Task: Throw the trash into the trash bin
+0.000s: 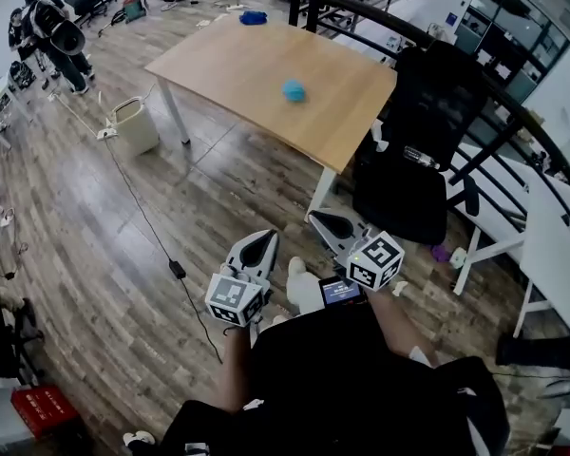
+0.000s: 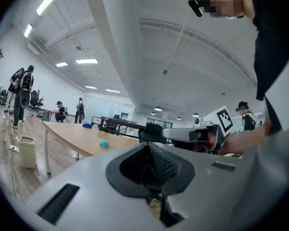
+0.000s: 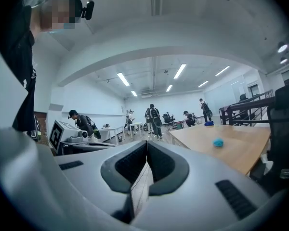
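Observation:
A crumpled blue piece of trash (image 1: 294,90) lies on the wooden table (image 1: 247,60), toward its right end. It also shows small in the left gripper view as the trash (image 2: 104,144) and in the right gripper view as the trash (image 3: 217,142). The beige trash bin (image 1: 135,124) stands on the floor left of the table, and the bin (image 2: 26,151) shows in the left gripper view too. My left gripper (image 1: 258,242) and right gripper (image 1: 317,219) are held side by side in front of my body, well short of the table. Both point level, with jaws together and nothing between them.
A black office chair (image 1: 420,150) stands at the table's right end, beside a dark stair railing (image 1: 513,112). A black cable with an adapter (image 1: 177,270) runs across the wood floor. People stand at far left (image 1: 52,36). White tables (image 1: 551,245) are on the right.

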`<state>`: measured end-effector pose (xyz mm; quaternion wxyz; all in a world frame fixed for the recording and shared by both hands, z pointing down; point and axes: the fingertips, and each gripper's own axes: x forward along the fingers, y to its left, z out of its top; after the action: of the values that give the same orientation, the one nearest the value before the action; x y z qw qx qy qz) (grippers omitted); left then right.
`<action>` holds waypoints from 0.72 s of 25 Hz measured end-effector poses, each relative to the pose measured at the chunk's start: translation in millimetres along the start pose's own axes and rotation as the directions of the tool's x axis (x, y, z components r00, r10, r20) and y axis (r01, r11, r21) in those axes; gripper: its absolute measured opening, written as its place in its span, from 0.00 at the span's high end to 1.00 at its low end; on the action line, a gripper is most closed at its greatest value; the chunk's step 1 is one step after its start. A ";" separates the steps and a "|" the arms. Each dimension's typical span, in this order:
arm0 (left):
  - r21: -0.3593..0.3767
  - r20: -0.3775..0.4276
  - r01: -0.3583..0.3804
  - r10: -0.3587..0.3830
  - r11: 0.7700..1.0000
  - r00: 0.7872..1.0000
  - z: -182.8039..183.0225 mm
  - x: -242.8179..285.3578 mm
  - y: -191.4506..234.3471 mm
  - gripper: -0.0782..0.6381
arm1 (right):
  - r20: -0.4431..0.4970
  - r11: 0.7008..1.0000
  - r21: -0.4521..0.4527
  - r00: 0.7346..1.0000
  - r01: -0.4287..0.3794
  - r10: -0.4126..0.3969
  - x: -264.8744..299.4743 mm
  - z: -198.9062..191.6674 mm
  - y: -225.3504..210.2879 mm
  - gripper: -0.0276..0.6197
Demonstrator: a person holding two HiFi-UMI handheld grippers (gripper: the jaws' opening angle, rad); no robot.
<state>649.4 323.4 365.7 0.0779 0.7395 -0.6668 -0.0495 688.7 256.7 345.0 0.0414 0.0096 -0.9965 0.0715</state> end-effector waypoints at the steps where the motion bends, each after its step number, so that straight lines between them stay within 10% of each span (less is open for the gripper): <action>1: -0.008 -0.011 0.012 -0.012 1.000 1.000 -0.8 6.2 3.5 0.88 | -0.007 1.000 0.003 1.000 0.017 -0.017 5.4 -0.6 -8.0 0.96; 18: -0.006 -0.202 -0.016 0.015 1.000 0.979 19.2 147.4 203.7 0.88 | 0.011 0.991 0.129 1.000 0.021 -0.023 229.4 30.7 -201.6 0.96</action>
<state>462.3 155.9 388.2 0.1484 0.7352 -0.6610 0.0237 462.6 49.8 362.5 0.0353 0.0235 -0.9899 0.1350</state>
